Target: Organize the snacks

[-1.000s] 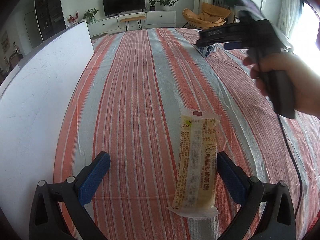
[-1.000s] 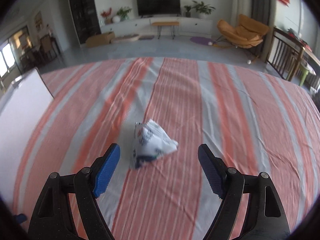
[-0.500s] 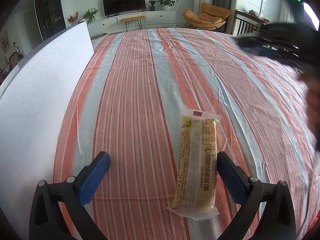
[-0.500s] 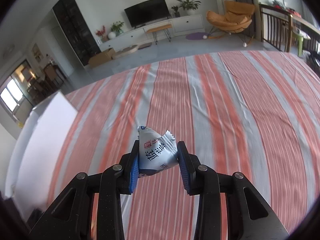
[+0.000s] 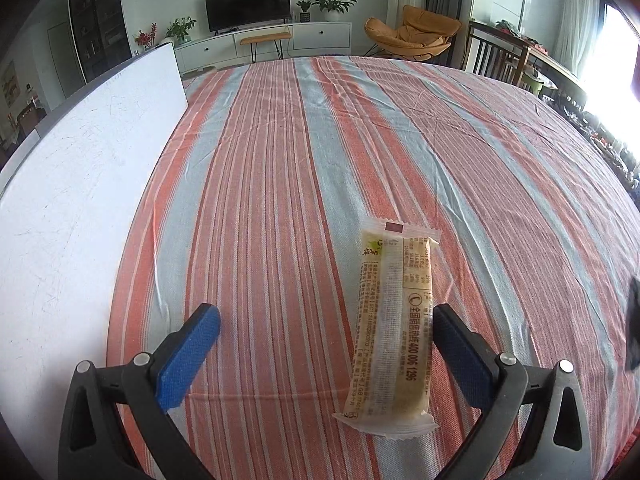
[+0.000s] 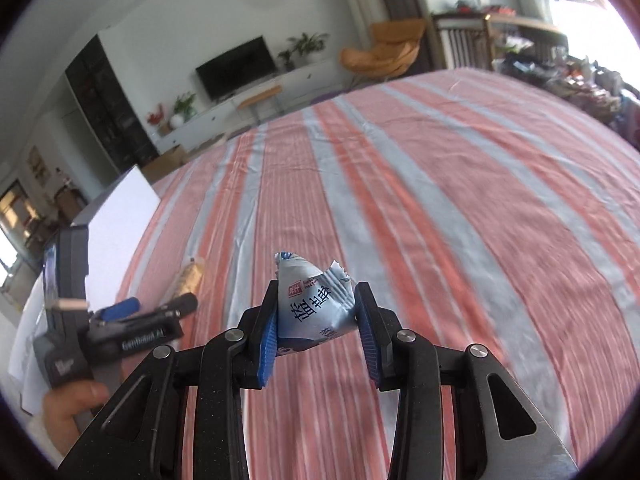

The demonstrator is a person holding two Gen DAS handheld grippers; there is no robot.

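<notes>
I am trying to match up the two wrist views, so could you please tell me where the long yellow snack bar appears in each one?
Left wrist view: the long yellow snack bar lies lengthwise on the striped tablecloth, lower centre-right, beside the right finger of the open left gripper.
Right wrist view: it shows small and blurred at left of centre, just beyond the left gripper.
Shared landmark: the white board along the table's left edge.

- Your right gripper (image 6: 316,330): matt black plastic, ribbed blue pads (image 6: 267,344), bright metal pins.
- Blue-and-white snack packet (image 6: 316,306): crinkled glossy film.
- Long yellow snack bar (image 5: 394,330): clear glossy wrapper.
- Striped tablecloth (image 5: 280,184): woven matt cloth.
- White board (image 5: 80,184): smooth, faintly scuffed.
</notes>
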